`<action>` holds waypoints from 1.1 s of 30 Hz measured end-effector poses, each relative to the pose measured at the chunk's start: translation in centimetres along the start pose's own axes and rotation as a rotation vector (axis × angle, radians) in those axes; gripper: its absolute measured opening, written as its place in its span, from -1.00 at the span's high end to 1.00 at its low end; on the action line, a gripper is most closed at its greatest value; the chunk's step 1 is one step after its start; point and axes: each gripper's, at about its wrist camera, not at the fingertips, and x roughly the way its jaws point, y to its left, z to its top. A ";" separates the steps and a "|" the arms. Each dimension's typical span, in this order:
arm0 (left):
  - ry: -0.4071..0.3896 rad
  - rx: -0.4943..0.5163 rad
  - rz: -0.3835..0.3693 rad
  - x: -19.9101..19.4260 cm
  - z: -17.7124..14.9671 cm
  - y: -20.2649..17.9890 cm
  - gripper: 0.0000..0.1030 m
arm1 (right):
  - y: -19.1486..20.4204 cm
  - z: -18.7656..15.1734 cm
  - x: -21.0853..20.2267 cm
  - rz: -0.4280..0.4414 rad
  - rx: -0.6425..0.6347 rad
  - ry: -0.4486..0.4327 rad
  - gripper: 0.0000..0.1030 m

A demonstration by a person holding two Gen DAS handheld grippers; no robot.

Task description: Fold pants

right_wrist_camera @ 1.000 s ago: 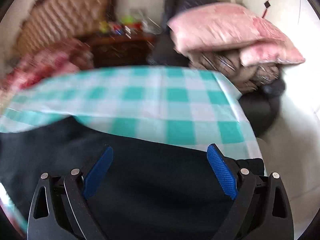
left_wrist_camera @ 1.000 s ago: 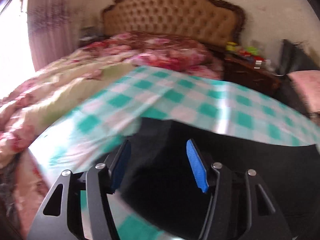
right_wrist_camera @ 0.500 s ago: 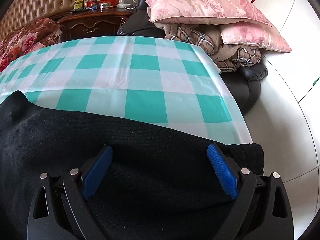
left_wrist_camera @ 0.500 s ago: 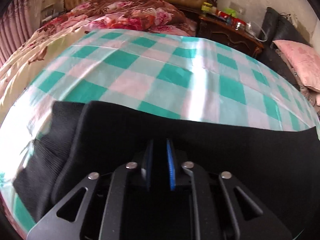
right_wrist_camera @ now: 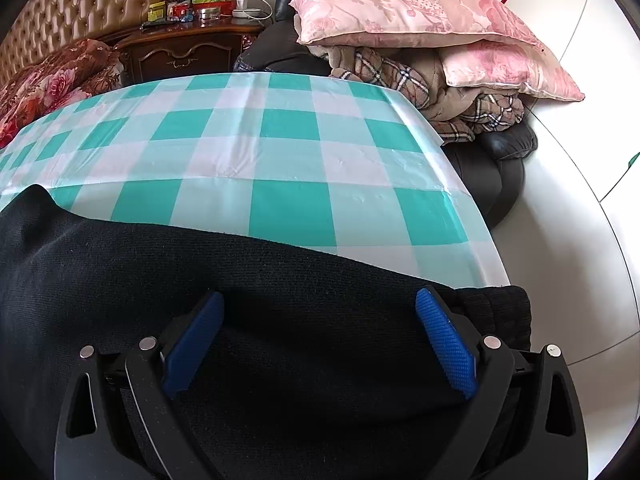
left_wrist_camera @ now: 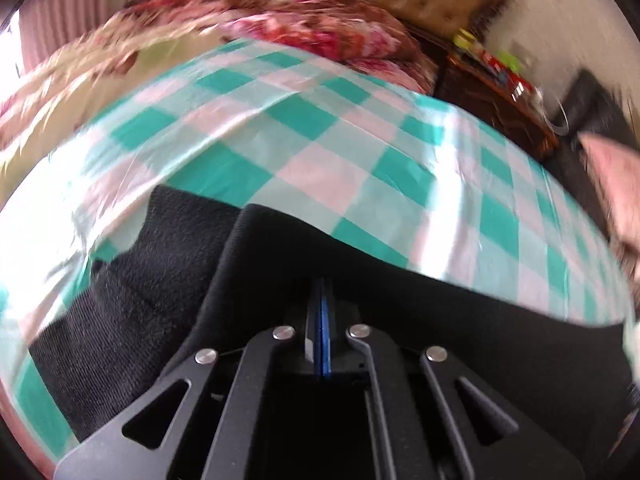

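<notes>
From your left wrist: one pair of black pants [left_wrist_camera: 440, 320] lies along the table's [left_wrist_camera: 320, 168] near edge; your left claw [left_wrist_camera: 322, 332] is pinched closed, blue pads together. From your right wrist: your right claw [right_wrist_camera: 320, 340] gapes wide over the pants, checkered table bare beyond; two pink pillows [right_wrist_camera: 412, 12] off its right edge.

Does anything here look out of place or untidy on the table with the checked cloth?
One thing: the black pants hang off the right edge of the checked tablecloth, with a bunched end past the corner. Nothing looks spilled or damaged.
</notes>
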 end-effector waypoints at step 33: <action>-0.139 0.032 0.107 -2.9 -1.3 0.3 0.56 | -10.1 -9.7 -3.4 0.109 0.247 0.018 -0.76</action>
